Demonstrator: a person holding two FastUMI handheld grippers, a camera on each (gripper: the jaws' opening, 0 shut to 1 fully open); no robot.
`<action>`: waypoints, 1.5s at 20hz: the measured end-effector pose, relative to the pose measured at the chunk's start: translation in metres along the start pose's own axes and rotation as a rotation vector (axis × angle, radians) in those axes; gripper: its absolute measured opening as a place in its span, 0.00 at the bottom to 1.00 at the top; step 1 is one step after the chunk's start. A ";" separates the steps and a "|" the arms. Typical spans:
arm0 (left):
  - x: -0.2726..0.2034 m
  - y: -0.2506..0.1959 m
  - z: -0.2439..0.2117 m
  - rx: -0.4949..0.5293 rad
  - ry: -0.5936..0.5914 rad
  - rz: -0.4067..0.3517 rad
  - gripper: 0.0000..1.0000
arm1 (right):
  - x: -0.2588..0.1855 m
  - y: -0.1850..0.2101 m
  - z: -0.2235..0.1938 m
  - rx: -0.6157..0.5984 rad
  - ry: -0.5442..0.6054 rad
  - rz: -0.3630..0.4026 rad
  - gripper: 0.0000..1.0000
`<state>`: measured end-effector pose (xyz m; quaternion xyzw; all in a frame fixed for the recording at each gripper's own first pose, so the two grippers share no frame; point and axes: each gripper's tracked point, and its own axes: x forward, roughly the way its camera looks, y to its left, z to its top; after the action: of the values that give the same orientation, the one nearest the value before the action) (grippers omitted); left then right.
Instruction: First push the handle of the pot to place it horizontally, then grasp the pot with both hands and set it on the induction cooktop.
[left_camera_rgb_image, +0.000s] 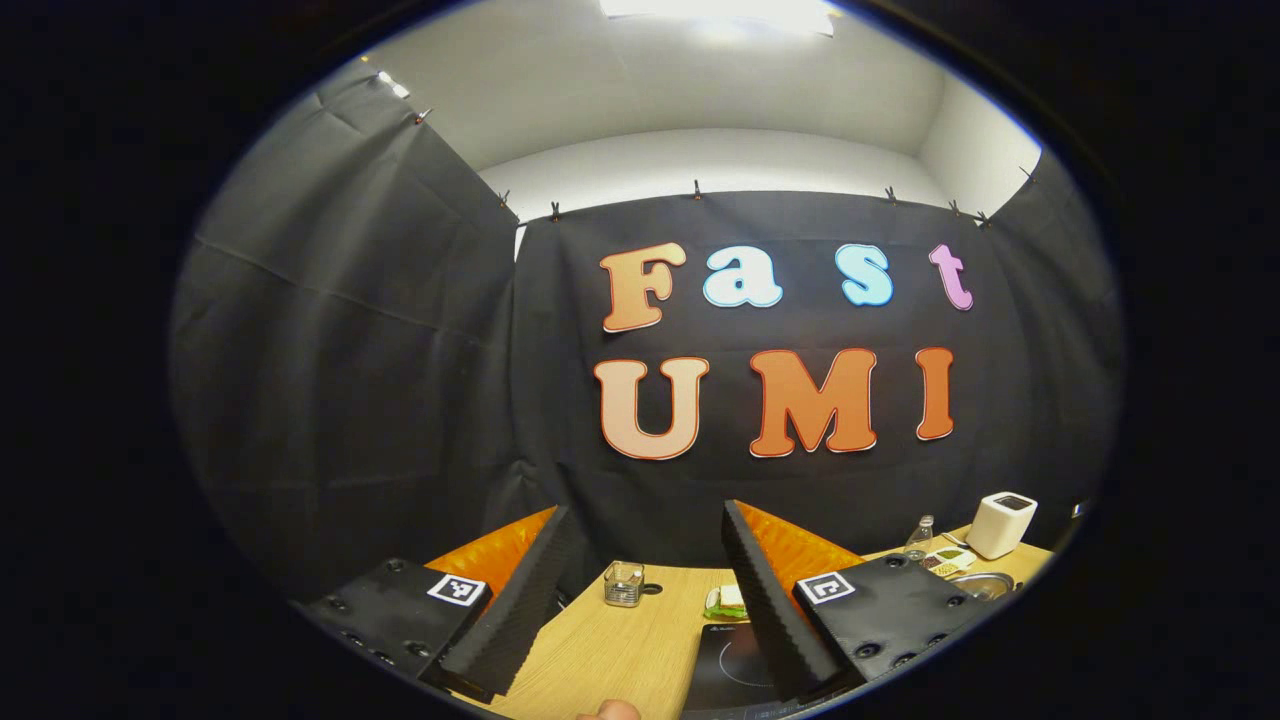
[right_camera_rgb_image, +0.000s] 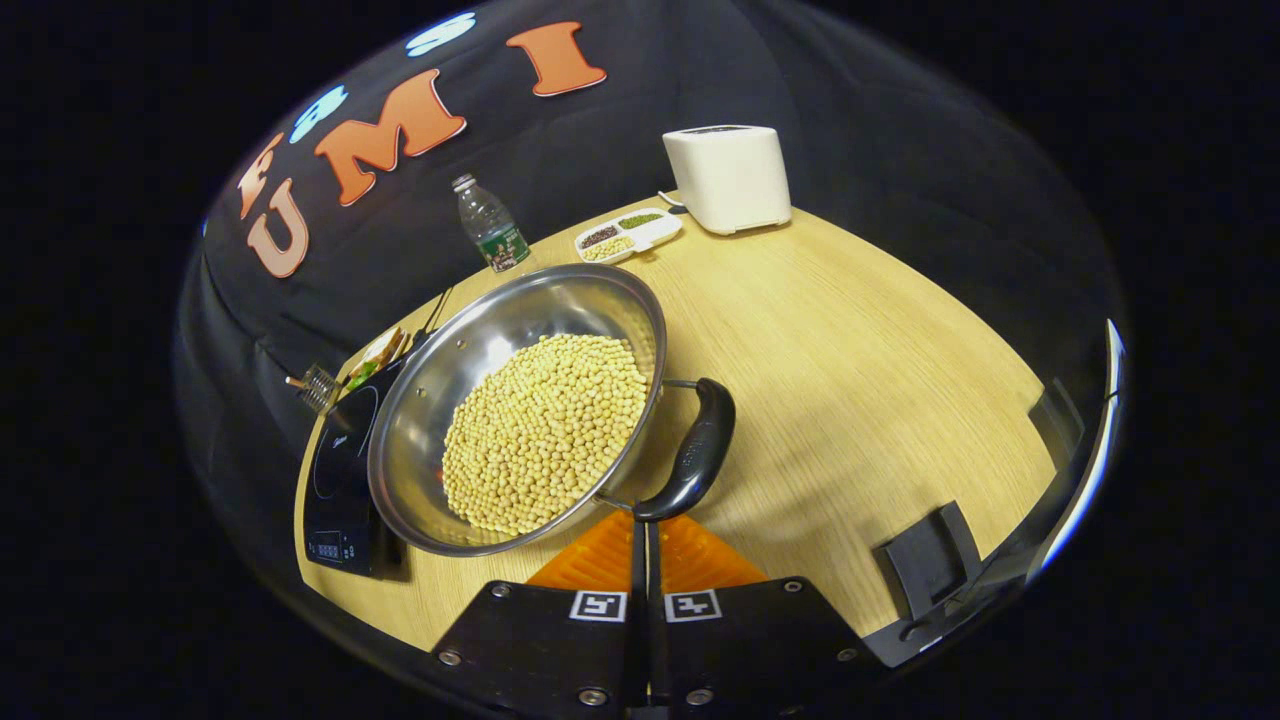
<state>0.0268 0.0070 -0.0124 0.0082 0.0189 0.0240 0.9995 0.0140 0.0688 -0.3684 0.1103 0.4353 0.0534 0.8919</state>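
A steel pot (right_camera_rgb_image: 470, 350) full of pale soybeans (right_camera_rgb_image: 545, 430) rests on the wooden table (right_camera_rgb_image: 850, 340), its left rim beside the black induction cooktop (right_camera_rgb_image: 335, 470). Its dark handle (right_camera_rgb_image: 700, 445) points down and right toward me. My right gripper (right_camera_rgb_image: 645, 520) is shut, its tips right at the handle's lower end with nothing between them. My left gripper (left_camera_rgb_image: 645, 512) is raised and open, aimed at the booth wall. Below it lie the cooktop (left_camera_rgb_image: 725, 660) and, at the right edge, a bit of the pot's rim (left_camera_rgb_image: 985, 585).
At the table's back stand a white appliance (right_camera_rgb_image: 730, 175), a compartment tray of beans (right_camera_rgb_image: 628, 234) and a water bottle (right_camera_rgb_image: 490, 235). A small glass (left_camera_rgb_image: 623, 584) and a green-and-white item (left_camera_rgb_image: 727, 601) sit behind the cooktop. A black bracket (right_camera_rgb_image: 935, 555) lies near the right front edge.
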 end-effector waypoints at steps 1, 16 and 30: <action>0.002 0.001 0.001 0.001 0.000 0.002 0.98 | 0.003 -0.002 0.004 0.006 0.000 -0.004 0.00; 0.027 -0.003 -0.007 0.020 0.028 0.026 0.97 | 0.034 -0.020 0.054 0.015 -0.014 -0.071 0.00; 0.042 -0.020 -0.018 0.017 0.056 -0.007 0.99 | 0.059 -0.024 0.089 -0.013 -0.047 -0.117 0.00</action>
<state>0.0693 -0.0108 -0.0321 0.0161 0.0472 0.0205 0.9985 0.1206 0.0435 -0.3662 0.0799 0.4196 0.0014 0.9042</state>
